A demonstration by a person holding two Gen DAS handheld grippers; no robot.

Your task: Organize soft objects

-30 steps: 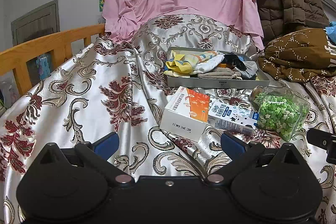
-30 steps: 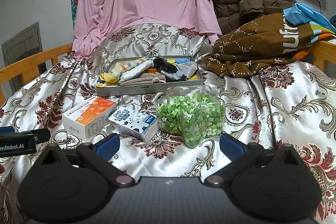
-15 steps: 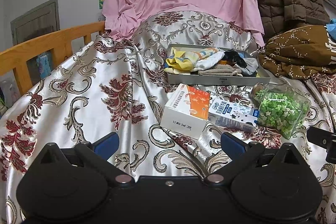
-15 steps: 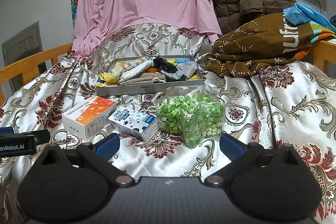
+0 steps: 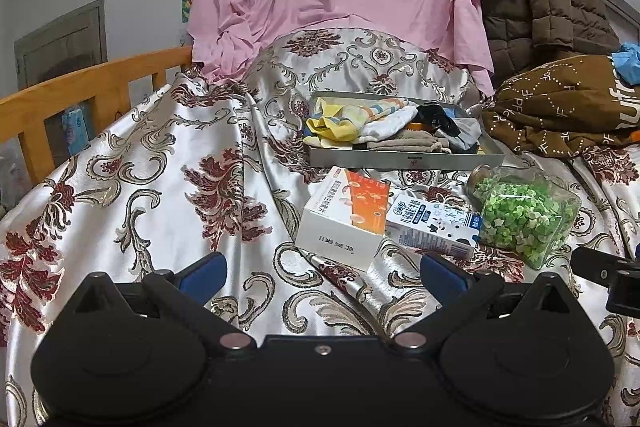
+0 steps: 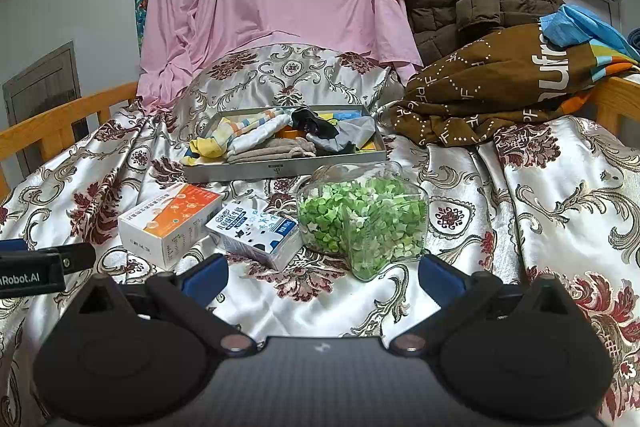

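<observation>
Both the left gripper (image 5: 322,269) and right gripper (image 6: 323,269) have fingers spread, empty. The socks (image 6: 276,139) in the tray (image 6: 280,169) toward the bed's head look limp and light; pinch probably a bunched fold.

Left tool (image 5: 322,277) has drawn back from the tray (image 5: 404,159).

Orange box (image 6: 170,223) touching milk carton (image 6: 256,233); green-star jar (image 6: 366,221) just beside

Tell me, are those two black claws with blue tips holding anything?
No. The left gripper and the right gripper both hang open above the floral satin bedspread, nothing between their fingers.
</observation>
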